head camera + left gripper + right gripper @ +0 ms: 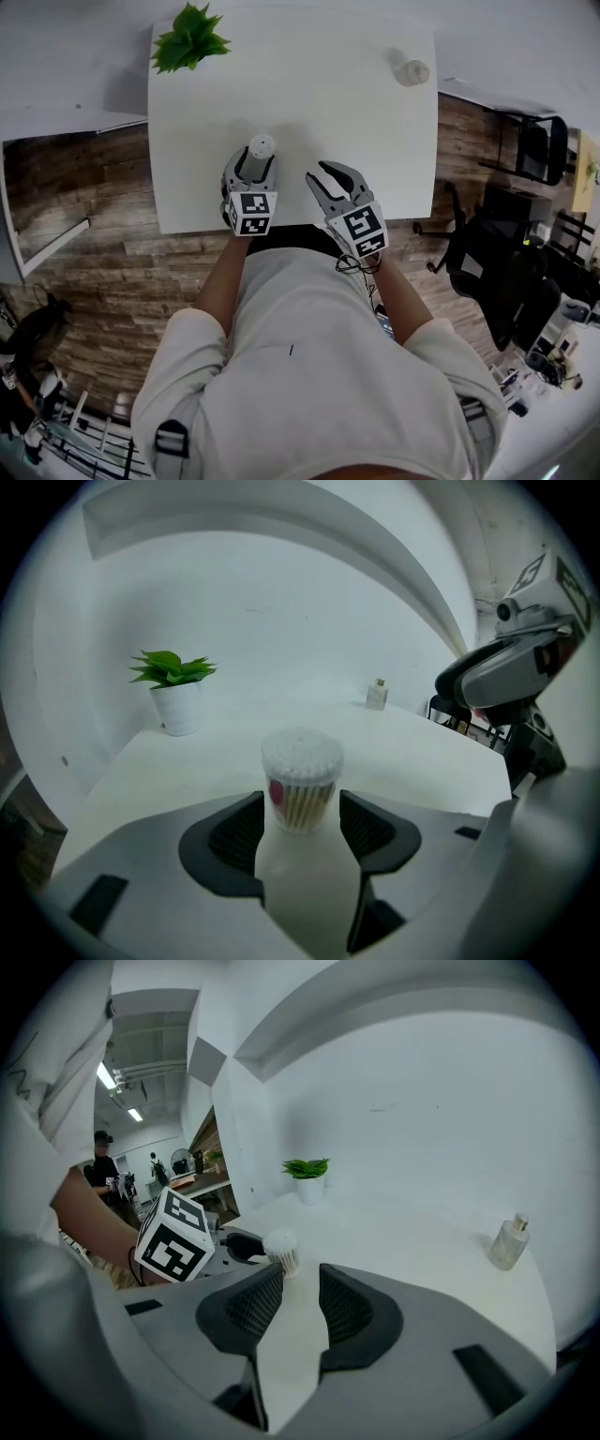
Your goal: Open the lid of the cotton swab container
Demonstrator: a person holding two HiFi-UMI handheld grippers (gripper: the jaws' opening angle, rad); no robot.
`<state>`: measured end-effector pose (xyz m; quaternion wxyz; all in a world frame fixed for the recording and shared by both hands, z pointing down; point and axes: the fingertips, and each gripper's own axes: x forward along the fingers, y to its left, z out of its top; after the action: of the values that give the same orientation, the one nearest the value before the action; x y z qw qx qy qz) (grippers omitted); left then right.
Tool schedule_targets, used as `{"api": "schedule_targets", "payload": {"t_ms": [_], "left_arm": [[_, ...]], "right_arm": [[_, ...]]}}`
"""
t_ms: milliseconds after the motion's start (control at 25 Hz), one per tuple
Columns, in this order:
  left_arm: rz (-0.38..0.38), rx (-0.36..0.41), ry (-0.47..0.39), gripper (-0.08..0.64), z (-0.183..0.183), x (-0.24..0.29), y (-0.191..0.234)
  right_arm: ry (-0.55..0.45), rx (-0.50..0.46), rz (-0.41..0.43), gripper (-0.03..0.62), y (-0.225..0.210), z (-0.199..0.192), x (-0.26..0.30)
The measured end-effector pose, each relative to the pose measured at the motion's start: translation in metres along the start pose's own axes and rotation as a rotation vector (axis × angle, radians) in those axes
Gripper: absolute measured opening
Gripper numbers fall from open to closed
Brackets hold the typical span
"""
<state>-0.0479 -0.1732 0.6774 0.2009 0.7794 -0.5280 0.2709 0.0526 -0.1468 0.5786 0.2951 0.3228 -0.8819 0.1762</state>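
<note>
- Cotton swab container [262,145]: stood upright on the white table [319,103], near its front edge. Clear lid seemed in place over the white swab heads.
- Left gripper [302,806]: held with jaws wide apart and the container between their tips. Dark ribbed pads [236,832] seen close on both sides of the container, not pressing on it.
- Right gripper [300,1290]: held with jaws about half apart, only bare table showing in the gap. Placed just beside the left gripper, to the right of the container, and gripped nothing.
- Potted plant [190,37]: stood at the far left corner of the table, well apart from the container.
- Small bottle [411,71]: stood near the far right corner, also well apart from both grippers.
</note>
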Motion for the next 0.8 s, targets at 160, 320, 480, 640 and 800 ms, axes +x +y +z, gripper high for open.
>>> {"api": "schedule_targets", "payload": {"t_ms": [160, 320, 480, 640, 800], "left_arm": [[0.024, 0.014, -0.041, 0.264, 0.011, 0.014, 0.000], [0.029, 0.055, -0.071, 0.272, 0.020, 0.025, 0.001], [-0.021, 0.095, -0.089, 0.270, 0.024, 0.031, 0.003], [-0.079, 0.110, -0.096, 0.267, 0.040, 0.034, 0.009], [-0.243, 0.033, -0.088, 0.267, 0.075, 0.026, 0.006]], "right_arm": [[0.006, 0.018, -0.029, 0.123, -0.007, -0.001, -0.002], [0.015, 0.045, -0.047, 0.121, -0.013, -0.004, -0.002], [0.005, 0.079, -0.056, 0.121, -0.016, -0.004, -0.001], [-0.022, 0.105, -0.064, 0.121, -0.022, 0.000, -0.002], [-0.070, 0.143, -0.063, 0.120, -0.028, 0.010, -0.004]]}}
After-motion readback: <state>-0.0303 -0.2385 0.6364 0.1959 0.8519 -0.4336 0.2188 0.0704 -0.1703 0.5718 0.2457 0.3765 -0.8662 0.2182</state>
